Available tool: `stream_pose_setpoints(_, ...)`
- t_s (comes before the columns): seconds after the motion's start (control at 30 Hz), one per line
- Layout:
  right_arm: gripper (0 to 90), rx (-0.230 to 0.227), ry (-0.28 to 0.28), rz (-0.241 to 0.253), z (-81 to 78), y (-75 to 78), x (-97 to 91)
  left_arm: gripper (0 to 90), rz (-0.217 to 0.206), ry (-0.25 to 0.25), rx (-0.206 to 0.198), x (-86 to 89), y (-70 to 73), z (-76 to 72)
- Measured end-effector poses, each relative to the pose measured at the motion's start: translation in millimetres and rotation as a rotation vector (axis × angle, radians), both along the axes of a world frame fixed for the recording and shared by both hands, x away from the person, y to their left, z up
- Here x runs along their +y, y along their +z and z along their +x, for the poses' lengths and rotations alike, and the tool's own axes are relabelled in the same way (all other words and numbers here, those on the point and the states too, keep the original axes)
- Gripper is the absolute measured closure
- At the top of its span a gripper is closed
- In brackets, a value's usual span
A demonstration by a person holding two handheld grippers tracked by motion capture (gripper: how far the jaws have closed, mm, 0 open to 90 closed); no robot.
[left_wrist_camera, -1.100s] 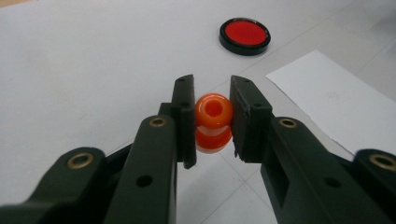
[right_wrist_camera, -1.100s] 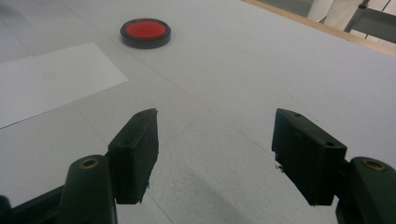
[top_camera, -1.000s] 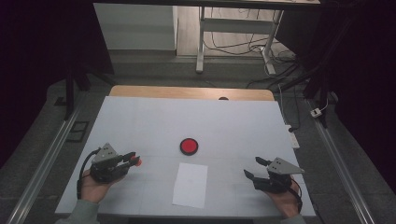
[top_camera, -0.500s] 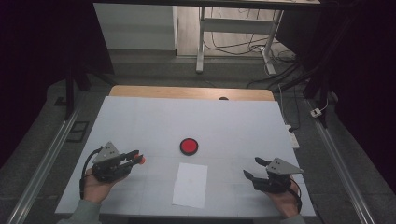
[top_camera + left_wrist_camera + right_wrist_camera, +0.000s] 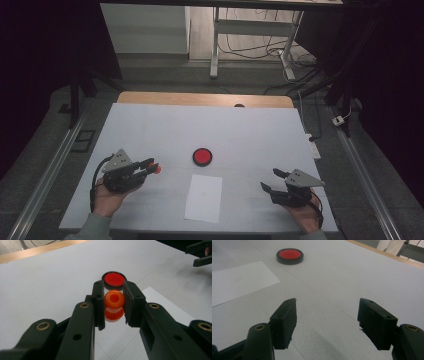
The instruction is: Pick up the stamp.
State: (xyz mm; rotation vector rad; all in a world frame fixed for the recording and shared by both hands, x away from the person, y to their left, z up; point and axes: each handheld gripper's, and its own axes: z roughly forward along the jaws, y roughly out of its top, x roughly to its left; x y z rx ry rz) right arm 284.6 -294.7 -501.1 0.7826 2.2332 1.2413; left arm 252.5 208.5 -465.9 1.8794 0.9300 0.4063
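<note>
My left gripper [image 5: 153,166] is at the table's left front, shut on a small orange stamp-like piece [image 5: 114,304] with a hole in its top. That orange piece [image 5: 157,169] hangs just above the white table, pointing toward a round red pad in a black rim [image 5: 202,156] at the table's middle. The red pad [image 5: 114,280] lies straight beyond the held piece. A white sheet of paper [image 5: 204,198] lies in front of the pad. My right gripper [image 5: 272,181] rests open at the right front, jaws wide apart over bare table [image 5: 327,322].
The white table [image 5: 240,135] has a wooden strip [image 5: 200,99] along its far edge. Metal rails run down both sides on the floor. Cables and a desk frame [image 5: 250,30] lie beyond the table. The red pad [image 5: 289,256] and paper [image 5: 239,281] lie far left of my right gripper.
The left gripper has moved a little to the right toward the red pad with the orange piece in it. The right gripper has stayed put.
</note>
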Motion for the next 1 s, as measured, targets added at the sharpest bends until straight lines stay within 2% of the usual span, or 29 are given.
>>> stream_pose_setpoints(0.73, 31.3, 0.007, -0.002, 0.015, 0.6, -0.6, -1.0, 72.8, -0.018, -0.059, -0.035, -26.1, 18.6, 6.9)
stream_pose_setpoints(1.0, 31.3, 0.008, -0.006, 0.011, 0.2, -0.9, -0.6, 72.9, -0.018, -0.094, -0.036, -41.9, 21.7, 12.0)
